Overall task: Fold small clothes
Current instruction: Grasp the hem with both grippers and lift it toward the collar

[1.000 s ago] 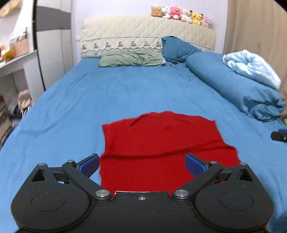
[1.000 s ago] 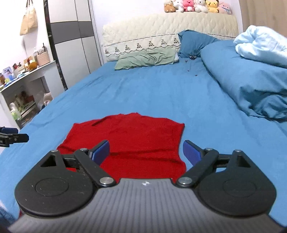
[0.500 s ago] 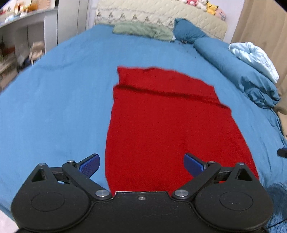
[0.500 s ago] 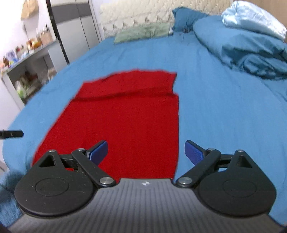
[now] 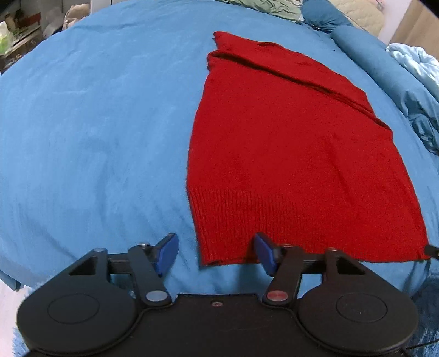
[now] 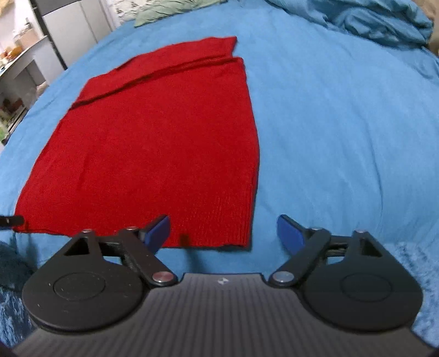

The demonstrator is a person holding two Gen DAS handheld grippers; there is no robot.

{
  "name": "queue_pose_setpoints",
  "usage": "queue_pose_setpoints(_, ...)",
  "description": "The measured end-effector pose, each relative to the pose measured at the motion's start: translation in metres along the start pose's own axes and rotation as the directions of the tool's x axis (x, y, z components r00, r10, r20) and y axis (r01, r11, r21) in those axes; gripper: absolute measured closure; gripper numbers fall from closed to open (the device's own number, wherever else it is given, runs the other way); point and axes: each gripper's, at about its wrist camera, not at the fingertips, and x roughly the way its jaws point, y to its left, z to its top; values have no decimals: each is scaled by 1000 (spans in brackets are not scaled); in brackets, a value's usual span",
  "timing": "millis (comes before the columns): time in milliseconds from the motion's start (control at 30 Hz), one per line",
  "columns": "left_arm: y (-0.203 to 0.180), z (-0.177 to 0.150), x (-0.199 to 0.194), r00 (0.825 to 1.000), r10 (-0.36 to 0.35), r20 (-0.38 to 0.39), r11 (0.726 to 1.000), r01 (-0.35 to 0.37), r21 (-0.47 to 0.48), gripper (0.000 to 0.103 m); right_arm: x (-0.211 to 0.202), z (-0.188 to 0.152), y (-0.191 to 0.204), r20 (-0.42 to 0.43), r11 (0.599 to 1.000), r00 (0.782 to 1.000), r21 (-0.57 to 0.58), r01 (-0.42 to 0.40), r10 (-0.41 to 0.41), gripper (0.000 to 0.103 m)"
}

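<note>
Two grippers are hovering at the near hem of the red knitted garment (image 5: 296,153), and both are holding nothing. The left gripper (image 5: 216,255) is standing wide open, and the left hem corner (image 5: 208,261) is lying between its blue fingertips (image 5: 167,254), at about 12 o'clock from it. The right gripper (image 6: 222,232) is also wide open; the right hem corner (image 6: 245,243) is sitting between its fingers, a little toward 1 o'clock.

The garment is lying flat on the blue bed sheet (image 5: 96,123), with the ribbed hem toward the person and the folded-over upper part (image 5: 274,63) far away at 12 o'clock. Its long axis is running from 6 to 12 o'clock, straight away from both grippers. Each gripper is near its own corner, so neither seems to be nearer than the other. I am judging that the next move is closing on the two hem corners and carrying them forward along this axis.

The sheet is looking soft and a little wrinkled, so a finger can slide under the knit edge. In the room, a blue duvet (image 6: 370,19) is lying at 1 o'clock in the right view, a green pillow (image 6: 170,9) at 12 o'clock, and shelves with small things (image 6: 16,71) at 10 o'clock.
</note>
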Motion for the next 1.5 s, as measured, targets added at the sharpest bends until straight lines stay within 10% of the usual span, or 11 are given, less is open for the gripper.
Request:
queue_pose_setpoints(333,1,-10,3,999,46,10,998,-47,52,51,17,-8,2,8,999,1000,-11,30,-30,37)
queue_pose_setpoints(600,-5,-11,2,1000,25,13,997,-26,71,94,19,-10,3,17,999,1000,-20,25,-25,69)
queue_pose_setpoints(967,-11,0,-55,982,-18,187,1000,19,-4,97,-11,10,-7,74,995,995,62,-73,69,82)
queue_pose_setpoints(1200,-23,73,-97,924,-88,371,993,110,-37,97,-48,82,-7,224,974,959,105,-200,172,82)
queue_pose_setpoints(1500,-37,249,-41,866,-49,498,993,96,-69,97,-10,257,12,355,976,915,30,-217,193,83)
